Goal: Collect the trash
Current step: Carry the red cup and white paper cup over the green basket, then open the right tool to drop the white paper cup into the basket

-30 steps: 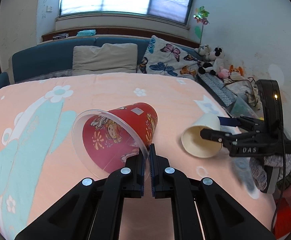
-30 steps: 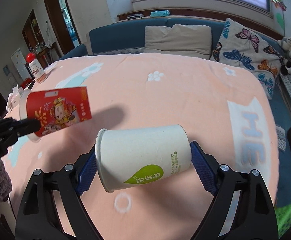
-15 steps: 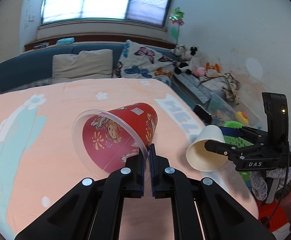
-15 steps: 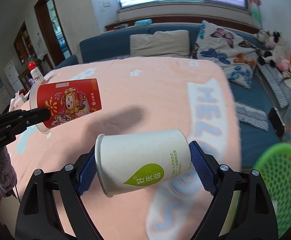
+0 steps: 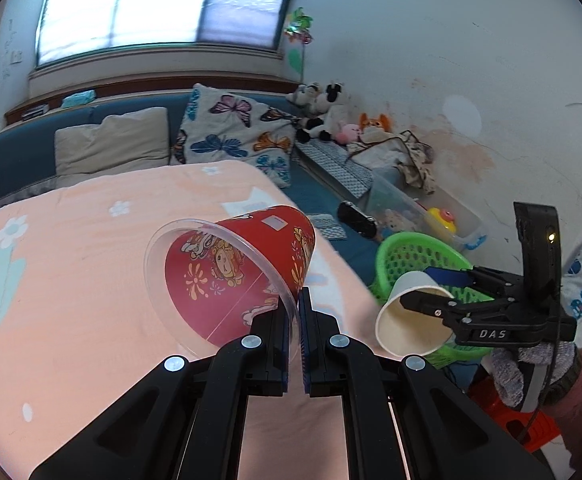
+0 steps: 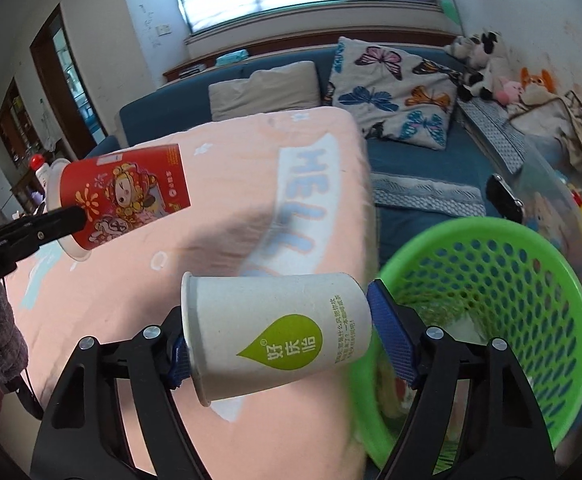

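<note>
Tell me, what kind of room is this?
Probably a bedroom or living room in a home: a pink blanket spread out, pillows on a blue couch behind it, and stuffed toys in the corner.

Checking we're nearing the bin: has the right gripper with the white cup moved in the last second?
Yes. The right gripper, jaws closing with the white cup between them, has swung right off the pink blanket to the green basket.

Red cartoon-printed cup, white green-drop cup, green perforated basket.
</note>
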Tool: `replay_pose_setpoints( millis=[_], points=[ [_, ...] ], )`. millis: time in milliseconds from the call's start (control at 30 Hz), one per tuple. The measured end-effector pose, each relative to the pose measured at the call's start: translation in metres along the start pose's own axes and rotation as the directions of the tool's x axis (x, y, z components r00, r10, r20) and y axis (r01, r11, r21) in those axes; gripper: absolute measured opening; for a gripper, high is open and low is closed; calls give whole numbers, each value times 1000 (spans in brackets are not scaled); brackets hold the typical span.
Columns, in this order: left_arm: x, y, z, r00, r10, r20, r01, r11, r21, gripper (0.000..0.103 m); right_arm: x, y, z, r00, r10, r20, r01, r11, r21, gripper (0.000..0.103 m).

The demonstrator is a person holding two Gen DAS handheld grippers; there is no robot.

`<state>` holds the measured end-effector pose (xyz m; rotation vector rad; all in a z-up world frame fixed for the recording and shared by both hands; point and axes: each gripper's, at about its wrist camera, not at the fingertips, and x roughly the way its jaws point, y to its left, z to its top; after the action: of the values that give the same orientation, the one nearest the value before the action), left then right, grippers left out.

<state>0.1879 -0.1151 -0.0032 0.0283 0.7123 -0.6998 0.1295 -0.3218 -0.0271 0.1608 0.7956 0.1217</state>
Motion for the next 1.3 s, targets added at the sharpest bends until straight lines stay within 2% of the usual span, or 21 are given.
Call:
replay_pose_setpoints(
  millis=[167, 333, 400, 767, 967, 1300],
  points=[
    [11, -23, 5, 1000, -28, -13, 28, 999, 27, 5, -14, -22, -12, 1000, -20, 11, 19, 999, 33, 69],
    [29, -47, 10, 998, -62, -32, 63, 997, 53, 5, -28, -52, -21, 998, -59, 16, 57, 995, 84, 69],
    [34, -55, 12, 996, -75, -38, 77, 995, 62, 5, -35, -63, -25, 997, -74, 20, 71, 992, 103, 63],
    [70, -110, 16, 985, -143, -96, 154, 982, 113, 5, -67, -120, -45, 987, -161, 19, 154, 967, 201, 64],
    [84, -138, 11, 978, -159, -134, 178, 973, 149, 5, -76, -141, -54, 981, -194, 7, 187, 956, 228, 72],
    [109, -164, 8, 968, -164, -190, 197, 965, 172, 5, -92, -160, -66, 979, -202, 15, 191, 946, 263, 73]
  ],
)
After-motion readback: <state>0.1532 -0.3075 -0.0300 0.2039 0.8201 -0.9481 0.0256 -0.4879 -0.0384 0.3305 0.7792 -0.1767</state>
